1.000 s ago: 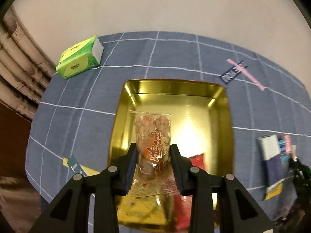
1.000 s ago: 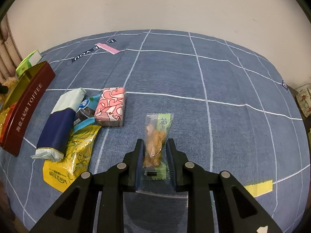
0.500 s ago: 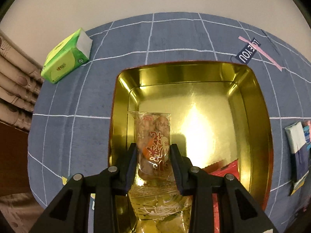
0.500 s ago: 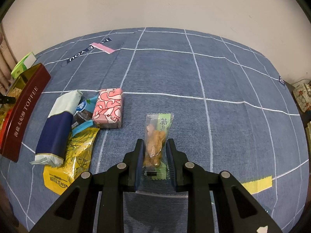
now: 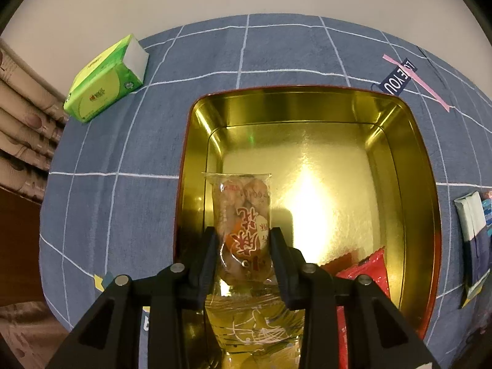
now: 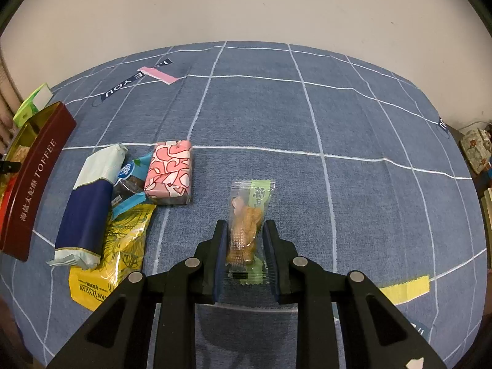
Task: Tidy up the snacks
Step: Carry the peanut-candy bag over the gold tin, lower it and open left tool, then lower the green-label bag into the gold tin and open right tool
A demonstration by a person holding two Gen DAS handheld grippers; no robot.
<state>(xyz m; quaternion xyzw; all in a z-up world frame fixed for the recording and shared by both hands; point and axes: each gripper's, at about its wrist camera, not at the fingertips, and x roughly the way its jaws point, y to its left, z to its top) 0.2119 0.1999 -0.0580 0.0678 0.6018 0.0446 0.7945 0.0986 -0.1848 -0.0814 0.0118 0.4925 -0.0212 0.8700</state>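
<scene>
My left gripper (image 5: 243, 246) is shut on a clear packet of round biscuits with red lettering (image 5: 243, 215), held low inside the gold tin (image 5: 307, 113). Red packets (image 5: 363, 270) and a clear packet with yellow print (image 5: 255, 323) lie at the tin's near end. In the right wrist view my right gripper (image 6: 246, 240) is shut on a clear green-labelled snack packet (image 6: 249, 215) just over the blue checked cloth (image 6: 276, 107). The tin's dark red side marked TOFFEE (image 6: 33, 184) stands at the far left.
A green tissue pack (image 5: 104, 80) lies beyond the tin at the left. Left of my right gripper sit a pink patterned box (image 6: 170, 172), a navy and white pack (image 6: 89, 203), a blue wrapper (image 6: 129, 184) and a yellow bag (image 6: 113, 246). A curtain (image 5: 21, 129) hangs at the left.
My left gripper has sunk with the biscuit packet toward the tin's floor; the tin now looms larger. The right gripper and its snack packet have stayed put.
</scene>
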